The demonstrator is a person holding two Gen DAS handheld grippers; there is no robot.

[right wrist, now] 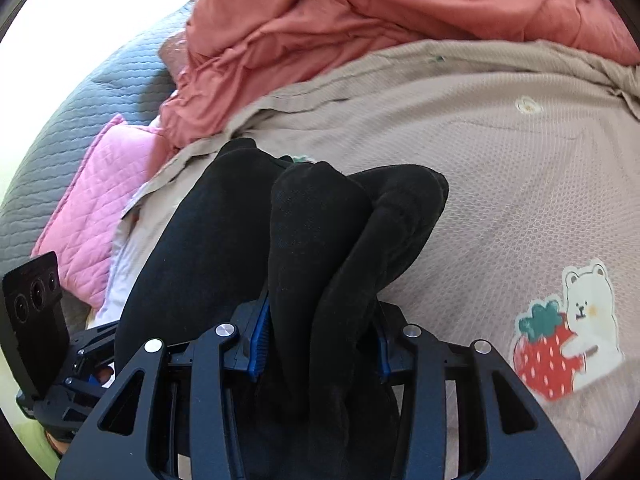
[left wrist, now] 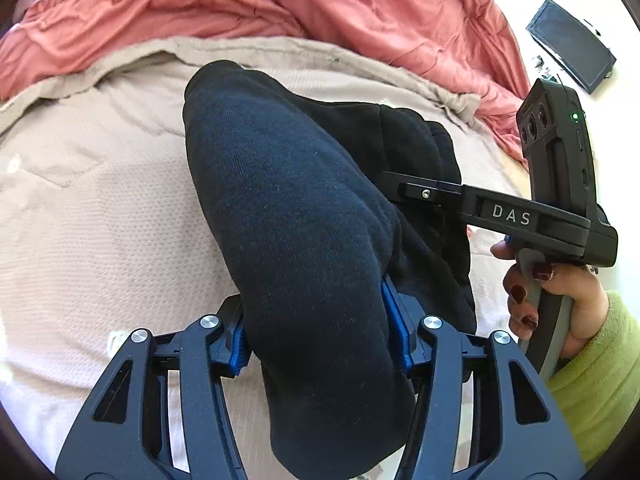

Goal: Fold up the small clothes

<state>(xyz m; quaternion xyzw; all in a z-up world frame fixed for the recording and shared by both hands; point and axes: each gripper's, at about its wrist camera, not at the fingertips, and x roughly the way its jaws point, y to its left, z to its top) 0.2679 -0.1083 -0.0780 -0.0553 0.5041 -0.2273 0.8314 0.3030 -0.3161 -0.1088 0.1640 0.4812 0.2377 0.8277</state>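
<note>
Left gripper point(left wrist: 320, 328) pinches a dark navy sock point(left wrist: 296, 216) between its blue pads point(left wrist: 394, 320), fabric bulging out ahead of the jaws and trailing back under the camera. Right gripper point(right wrist: 318, 336) pinches black sock fabric point(right wrist: 344, 240) the same way, two bunched lobes sticking up past its pads point(right wrist: 260, 330); cannot tell if that is one sock folded or two. Count: two grippers, each clamped on dark knit; one hand point(left wrist: 560, 300) with dark red nails and a lime green sleeve point(left wrist: 600, 380) on the right gripper's handle in the left wrist view. More black cloth point(left wrist: 420, 148) lies just behind the navy sock, between it and the right gripper's body; the same dark mass point(right wrist: 188, 248) shows left of the lobes in the right wrist view. All sits over a beige waffle blanket point(left wrist: 100, 208) with one bear-and-strawberry patch point(right wrist: 560, 332). One rumpled coral duvet point(left wrist: 248, 4) at the far edge, one pink quilted pillow point(right wrist: 96, 208) and a grey quilted cover point(right wrist: 88, 96) at left, one dark tablet-like device point(left wrist: 570, 46) on the white surface far right. No containers in view.
</note>
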